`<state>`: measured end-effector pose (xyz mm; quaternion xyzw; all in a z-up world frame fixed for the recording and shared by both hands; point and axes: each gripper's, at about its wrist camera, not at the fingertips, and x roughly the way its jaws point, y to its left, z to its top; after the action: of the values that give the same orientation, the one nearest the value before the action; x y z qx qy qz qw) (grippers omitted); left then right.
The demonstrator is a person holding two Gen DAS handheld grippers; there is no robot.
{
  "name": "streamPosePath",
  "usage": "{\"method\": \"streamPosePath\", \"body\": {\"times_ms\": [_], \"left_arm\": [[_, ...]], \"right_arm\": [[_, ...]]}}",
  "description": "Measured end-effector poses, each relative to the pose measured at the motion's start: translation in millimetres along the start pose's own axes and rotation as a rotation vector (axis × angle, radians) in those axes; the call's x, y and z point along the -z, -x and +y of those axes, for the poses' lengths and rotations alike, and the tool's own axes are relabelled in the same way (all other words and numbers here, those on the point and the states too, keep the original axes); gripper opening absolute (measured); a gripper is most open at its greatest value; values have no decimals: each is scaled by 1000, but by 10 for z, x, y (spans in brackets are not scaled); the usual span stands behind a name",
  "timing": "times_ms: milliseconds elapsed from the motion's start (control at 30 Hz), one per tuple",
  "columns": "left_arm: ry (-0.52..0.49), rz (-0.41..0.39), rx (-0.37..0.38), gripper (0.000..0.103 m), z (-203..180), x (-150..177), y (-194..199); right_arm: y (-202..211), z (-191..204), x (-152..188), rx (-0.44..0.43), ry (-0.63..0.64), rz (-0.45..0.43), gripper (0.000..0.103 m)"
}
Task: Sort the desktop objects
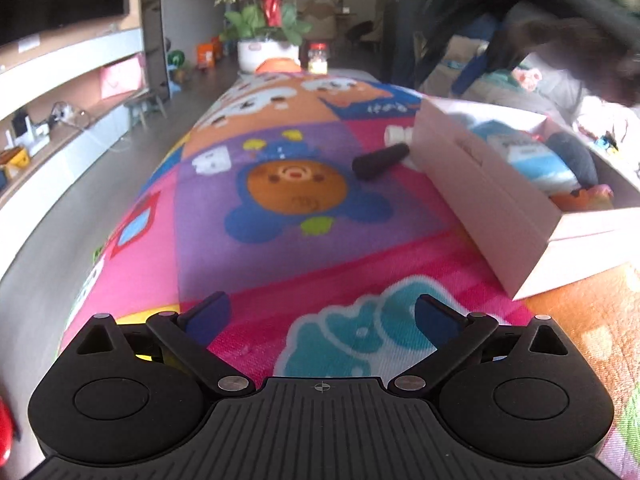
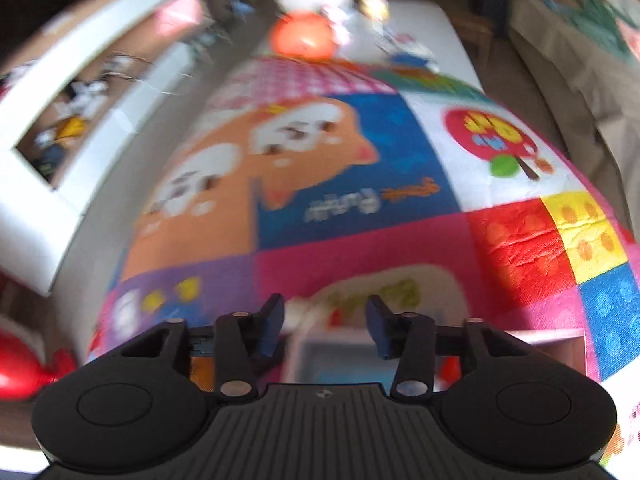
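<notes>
A black cylinder (image 1: 380,160) lies on the cartoon-print tablecloth (image 1: 280,264), touching the near wall of a white box (image 1: 480,200). A small white bottle (image 1: 398,134) lies just behind it. The box holds a blue-and-white pack (image 1: 528,156), a dark round item (image 1: 572,156) and an orange item (image 1: 588,196). My left gripper (image 1: 320,316) is wide open over the cloth, short of the cylinder, with nothing between its fingers. My right gripper (image 2: 326,320) hangs over the box (image 2: 552,336), jaws apart and gripping nothing; the blue-and-white pack (image 2: 340,356) shows blurred below it.
At the table's far end stand a white pot of pink orchids (image 1: 266,54), an orange bowl (image 1: 278,66) and a red-lidded jar (image 1: 318,58). A long shelf unit (image 1: 60,128) runs along the left. The blurred right arm (image 1: 560,12) crosses above the box.
</notes>
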<state>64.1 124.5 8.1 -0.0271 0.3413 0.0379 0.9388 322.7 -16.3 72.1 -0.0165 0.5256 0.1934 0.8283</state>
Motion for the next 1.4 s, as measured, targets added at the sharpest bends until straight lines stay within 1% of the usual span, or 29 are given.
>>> {"method": "streamPosePath", "body": {"times_ms": [67, 133, 200, 267, 300, 333, 400, 433, 467, 500, 600, 667, 733, 800, 900, 967, 1067, 1133, 1233, 1267, 1333, 1367, 1400], "left_arm": [[2, 5, 15, 103, 6, 5, -9], [6, 5, 17, 103, 5, 4, -15], [8, 3, 21, 103, 7, 5, -18], [22, -2, 31, 103, 27, 10, -10], [29, -5, 36, 103, 38, 9, -8], [35, -6, 40, 103, 44, 10, -6], [39, -7, 43, 103, 47, 8, -7], [39, -7, 44, 103, 45, 6, -7], [40, -7, 43, 103, 44, 6, -7], [40, -7, 43, 103, 43, 5, -8], [38, -6, 42, 103, 41, 5, -7], [36, -5, 40, 103, 35, 5, -5], [37, -6, 41, 103, 34, 4, -4], [37, -5, 39, 103, 29, 6, -5], [31, -2, 34, 103, 17, 5, -10], [29, 0, 32, 103, 17, 3, -13], [24, 3, 28, 103, 12, 1, -20], [21, 4, 26, 103, 7, -1, -24], [13, 4, 22, 103, -2, -22, -22], [12, -5, 33, 103, 1, -37, -13], [7, -24, 47, 102, -11, -104, -3], [-9, -33, 43, 97, -39, -160, -9], [-39, -48, 37, 87, -81, -225, -20]], "right_arm": [[-238, -131, -140, 24, -71, 55, 61], [-435, -214, -218, 39, -109, 93, 65], [-592, -262, -250, 12, -156, 147, 70], [-722, -255, -234, -32, -201, 203, 70], [-762, -211, -212, -42, -202, 215, 70], [-788, -136, -187, -43, -182, 218, 68], [-807, 67, -135, -44, -96, 210, 58], [-808, 174, -107, -48, -51, 207, 55], [-810, 268, -79, -55, -11, 209, 47], [-807, 358, -48, -56, 26, 211, 45], [-716, 633, 55, -20, 156, 162, 44], [-623, 765, 124, -9, 209, 128, 44], [-441, 855, 182, -27, 240, 88, 44], [-176, 883, 273, -78, 262, 46, 44], [293, 824, 559, -156, 307, 8, 44], [611, 744, 858, -188, 356, -22, 44], [1012, 479, 1362, -224, 396, -48, 44], [1184, 254, 1680, -234, 394, -49, 45], [1206, -74, 2091, -206, 354, -9, 45], [1187, -170, 2205, -191, 340, -6, 45], [1120, -307, 2396, -141, 334, -36, 45], [1090, -356, 2472, -120, 341, -68, 45], [1068, -391, 2535, -101, 344, -100, 46]]}}
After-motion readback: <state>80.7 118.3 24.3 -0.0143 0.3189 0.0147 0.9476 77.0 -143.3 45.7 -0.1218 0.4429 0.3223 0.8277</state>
